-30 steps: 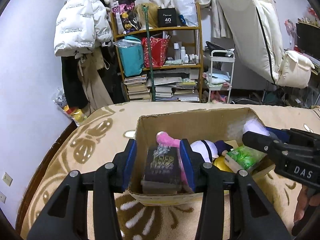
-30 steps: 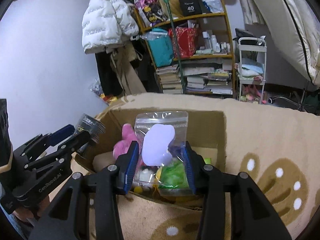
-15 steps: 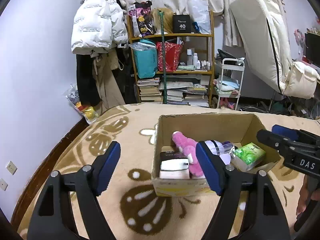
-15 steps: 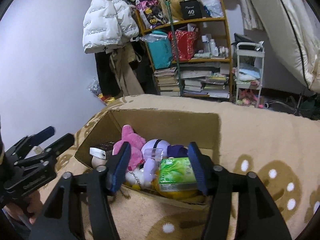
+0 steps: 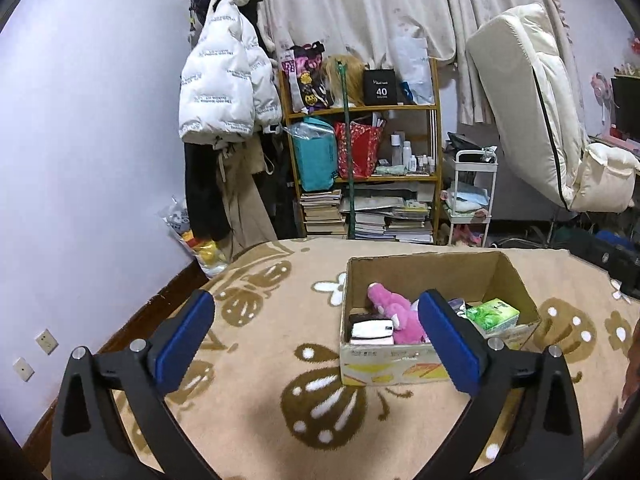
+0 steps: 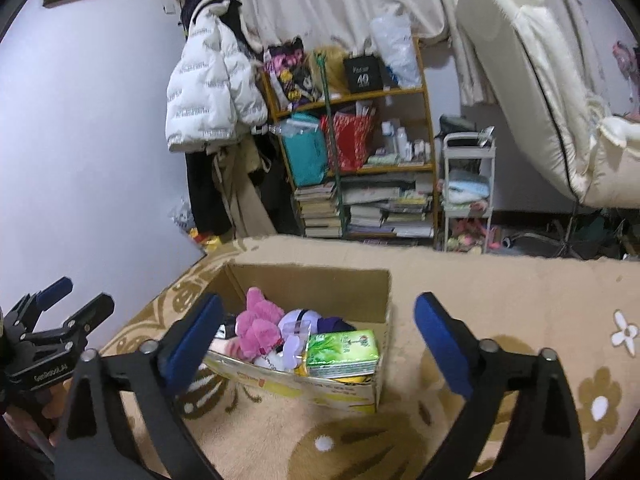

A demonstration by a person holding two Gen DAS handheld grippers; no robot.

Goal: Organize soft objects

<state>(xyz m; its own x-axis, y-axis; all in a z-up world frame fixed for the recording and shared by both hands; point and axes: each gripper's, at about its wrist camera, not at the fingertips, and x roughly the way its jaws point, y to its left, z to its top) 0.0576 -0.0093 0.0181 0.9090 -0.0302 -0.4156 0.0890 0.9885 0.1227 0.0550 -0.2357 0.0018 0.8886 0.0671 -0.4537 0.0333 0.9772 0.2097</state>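
A cardboard box [image 5: 424, 270] stands on the beige patterned blanket [image 5: 272, 360]; it also shows in the right wrist view [image 6: 312, 284]. Inside lie a pink plush [image 5: 394, 312], a green tissue pack [image 5: 493, 314] and a small dark and white pack [image 5: 372, 326]. The right wrist view shows the pink plush [image 6: 258, 326], the green tissue pack [image 6: 342, 354] and a bagged purple toy [image 6: 296, 328]. My left gripper [image 5: 316, 334] is open and empty, held back from the box. My right gripper [image 6: 316, 338] is open and empty above the box's near side.
A wooden shelf [image 5: 360, 168] with bags and books stands behind the bed. A white puffer jacket [image 5: 224, 88] hangs at the left. A white trolley [image 5: 470, 196] and a leaning mattress [image 5: 536, 112] are at the right. The left gripper's body [image 6: 44, 340] shows at the left edge.
Both grippers let go of their items into the box, opened wide and drew back and up from it. The dark pack and the bagged purple toy now lie in the box.
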